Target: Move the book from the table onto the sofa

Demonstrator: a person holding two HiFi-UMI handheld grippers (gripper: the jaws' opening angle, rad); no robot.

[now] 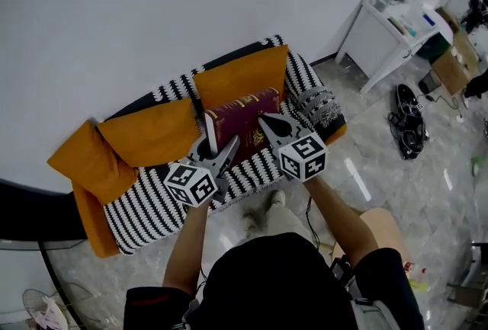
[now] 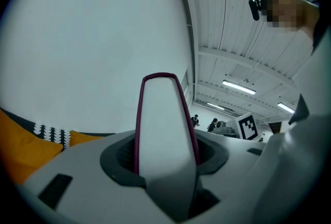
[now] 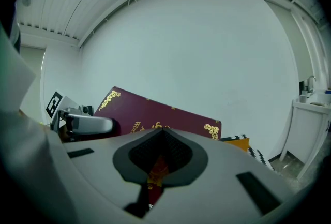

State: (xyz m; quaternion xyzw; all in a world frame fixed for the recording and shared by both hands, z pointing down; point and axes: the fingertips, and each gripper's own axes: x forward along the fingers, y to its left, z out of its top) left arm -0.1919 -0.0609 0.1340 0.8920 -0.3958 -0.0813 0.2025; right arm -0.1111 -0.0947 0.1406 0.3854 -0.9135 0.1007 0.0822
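Head view: book (image 1: 242,119) held over right half of sofa (image 1: 145,206) seat, between both grippers. Left gripper view: left gripper (image 2: 165,153) clamps its page block. Right gripper view: right gripper (image 3: 160,158) pinches the cover. I'd lower it level, release both together once seated.

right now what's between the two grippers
The book: the left gripper clamps its page edge, the right gripper pinches its cover. The head view shows it best.

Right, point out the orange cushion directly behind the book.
The rightmost orange cushion: in the head view the maroon book overlaps its lower edge. The other two cushions sit further left, clear of the book's cover.
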